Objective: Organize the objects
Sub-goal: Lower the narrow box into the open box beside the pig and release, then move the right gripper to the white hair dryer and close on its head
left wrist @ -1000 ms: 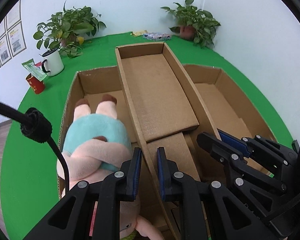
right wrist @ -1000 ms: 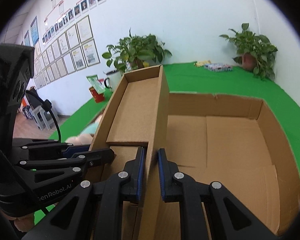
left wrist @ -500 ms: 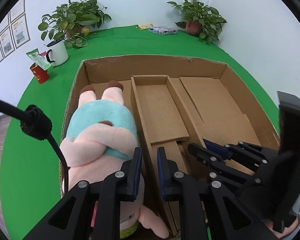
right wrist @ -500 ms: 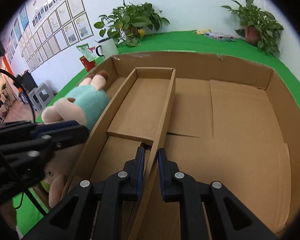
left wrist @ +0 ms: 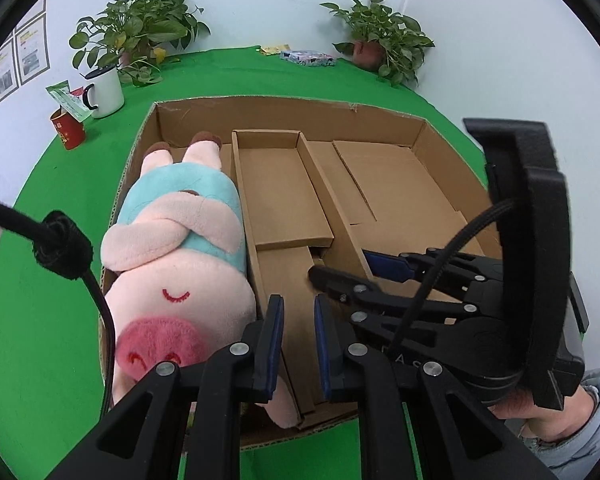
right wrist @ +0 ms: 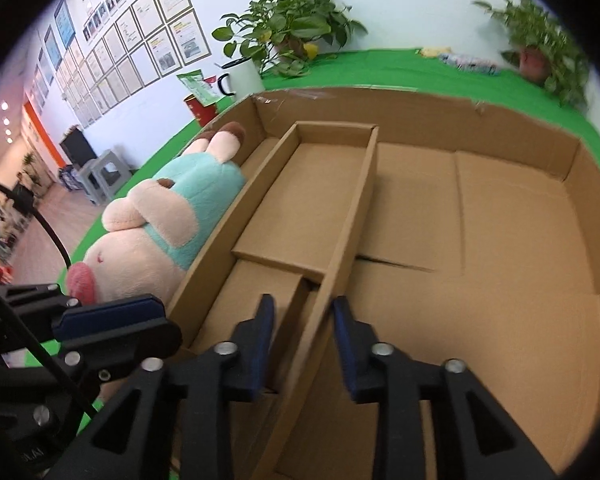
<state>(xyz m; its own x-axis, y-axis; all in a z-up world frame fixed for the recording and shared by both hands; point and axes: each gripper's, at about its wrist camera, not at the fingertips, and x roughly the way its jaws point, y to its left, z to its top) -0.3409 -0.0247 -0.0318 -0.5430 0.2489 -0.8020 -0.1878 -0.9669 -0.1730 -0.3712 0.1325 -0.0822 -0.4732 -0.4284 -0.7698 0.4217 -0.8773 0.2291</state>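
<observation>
The right gripper (right wrist: 302, 334) straddles the right wall of the narrow cardboard insert tray (right wrist: 300, 208); its jaws are opening, pads off the card, apparently because the tray now sits flat in the big cardboard box (right wrist: 572, 164). The left gripper (left wrist: 296, 344) is clenched with nothing between its pads, above the tray's left wall. At ten o'clock the plush pig (left wrist: 180, 256) fills the left bay, so the tray divides the remaining space.

Plush pig (left wrist: 172, 264): pink, teal dress, brown feet. Cardboard box (left wrist: 292, 110) and inner tray (left wrist: 284, 192): plain brown. Table cover (left wrist: 40, 300): green. Mug (left wrist: 106, 90): white; cup (left wrist: 69, 130): red.
</observation>
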